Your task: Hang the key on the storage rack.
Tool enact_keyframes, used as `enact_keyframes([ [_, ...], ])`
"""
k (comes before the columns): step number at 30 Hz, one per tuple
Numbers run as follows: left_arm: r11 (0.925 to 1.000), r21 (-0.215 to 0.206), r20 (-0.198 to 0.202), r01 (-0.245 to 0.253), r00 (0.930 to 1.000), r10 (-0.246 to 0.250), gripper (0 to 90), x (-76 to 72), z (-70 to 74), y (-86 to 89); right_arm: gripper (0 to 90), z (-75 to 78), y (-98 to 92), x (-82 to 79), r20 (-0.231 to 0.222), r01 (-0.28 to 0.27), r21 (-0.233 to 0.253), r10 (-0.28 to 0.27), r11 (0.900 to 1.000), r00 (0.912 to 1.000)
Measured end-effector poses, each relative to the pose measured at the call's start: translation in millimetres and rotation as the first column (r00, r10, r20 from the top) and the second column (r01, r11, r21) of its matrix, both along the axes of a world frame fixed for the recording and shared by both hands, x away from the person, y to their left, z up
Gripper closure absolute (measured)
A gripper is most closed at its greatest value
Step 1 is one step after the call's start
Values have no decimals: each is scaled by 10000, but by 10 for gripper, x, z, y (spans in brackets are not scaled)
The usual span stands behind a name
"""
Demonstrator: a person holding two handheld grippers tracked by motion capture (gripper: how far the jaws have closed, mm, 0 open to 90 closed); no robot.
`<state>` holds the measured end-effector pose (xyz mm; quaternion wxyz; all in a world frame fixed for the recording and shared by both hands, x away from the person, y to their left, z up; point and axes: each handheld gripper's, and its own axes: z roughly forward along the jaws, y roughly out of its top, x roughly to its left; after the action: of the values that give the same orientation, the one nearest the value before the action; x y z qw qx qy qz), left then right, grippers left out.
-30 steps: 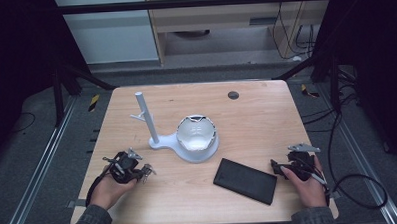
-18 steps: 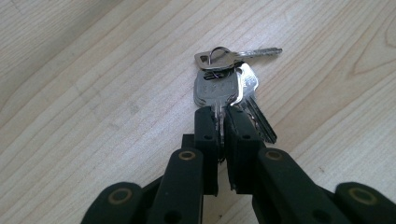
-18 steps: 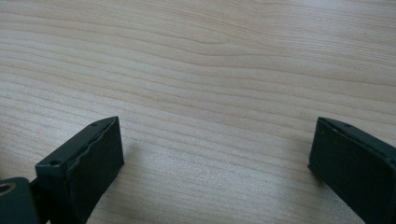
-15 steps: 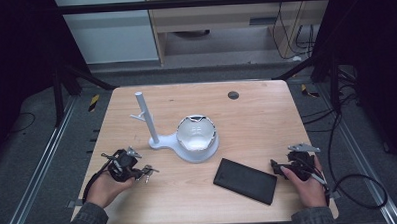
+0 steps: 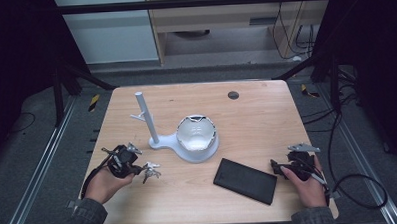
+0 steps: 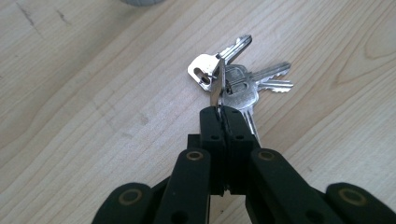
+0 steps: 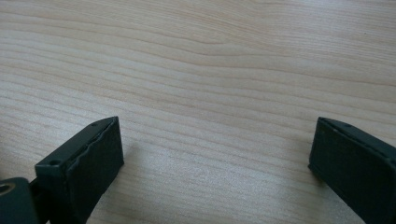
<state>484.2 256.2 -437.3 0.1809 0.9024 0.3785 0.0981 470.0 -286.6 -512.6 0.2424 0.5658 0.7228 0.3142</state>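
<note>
A bunch of silver keys (image 6: 243,81) lies on the wooden table (image 5: 267,124) at the front left. My left gripper (image 6: 220,112) is shut on a thin metal part of the bunch that stands on edge, while the other keys fan out flat on the wood. In the high view the left gripper (image 5: 138,166) sits just left of the keys (image 5: 149,169). My right gripper (image 7: 215,154) is open over bare wood, with nothing between its jaws. In the high view the right gripper (image 5: 274,167) rests at the front right, beside a flat black case (image 5: 245,180).
A white stand (image 5: 197,142) with an upright pole (image 5: 146,119) and a bowl-shaped holder stands mid-table. A small dark round spot (image 5: 233,95) marks the far side of the table. Dark floor and metal rails surround the table.
The left gripper has shifted slightly, still holding the keys. The right gripper has stayed where it was.
</note>
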Motion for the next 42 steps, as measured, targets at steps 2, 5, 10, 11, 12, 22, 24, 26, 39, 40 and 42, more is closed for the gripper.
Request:
enact_keyframes([
  [2, 9999, -133, 73, -28, 10000, 29, 887, -15, 61, 14, 29, 0, 0, 0, -1, -2, 2, 2, 10000, 10000],
  [5, 9996, -278, 179, -41, 9998, 46, 887, -33, 181, 49, 29, 0, 0, 0, -1, 1, 4, -1, 10000, 10000],
  [10, 9990, -442, 356, 23, 9994, -8, 887, -67, 384, 80, 29, 0, 1, 0, -3, -1, 7, 1, 10000, 10000],
  [11, 9991, -426, 380, 79, 9993, -63, 887, -71, 423, 83, 28, 0, 0, 1, -5, -5, 8, 5, 10000, 10000],
  [12, 9991, -426, 380, 79, 9993, -63, 887, -71, 423, 83, 28, 0, 0, 1, -5, -4, 10, 4, 10000, 10000],
  [22, 9996, -224, 821, 178, 9965, -159, 886, -58, 866, 62, 25, 0, 2, 3, -16, -13, -6, 13, 10000, 10000],
  [24, 9994, -312, 926, 157, 9956, -127, 887, -50, 956, 66, 25, 0, 2, 3, -16, -13, -8, 13, 10000, 10000],
  [26, 9989, -440, 1067, 130, 9943, -82, 887, -38, 1051, 72, 25, 0, 2, 3, -17, -13, -8, 13, 10000, 10000],
  [39, 9970, -769, 1491, -27, 9887, 141, 887, 53, 1384, 124, 24, -1, 1, 8, 19, -70, -56, 70, 10000, 10000],
  [40, 9971, -763, 1486, -17, 9888, 131, 887, 54, 1396, 124, 24, -1, 4, 7, 3, -54, -31, 54, 10000, 10000],
  [42, 9973, -729, 1551, 17, 9879, 96, 886, 56, 1425, 123, 24, -1, 4, 7, 3, -59, -35, 59, 10000, 10000],
])
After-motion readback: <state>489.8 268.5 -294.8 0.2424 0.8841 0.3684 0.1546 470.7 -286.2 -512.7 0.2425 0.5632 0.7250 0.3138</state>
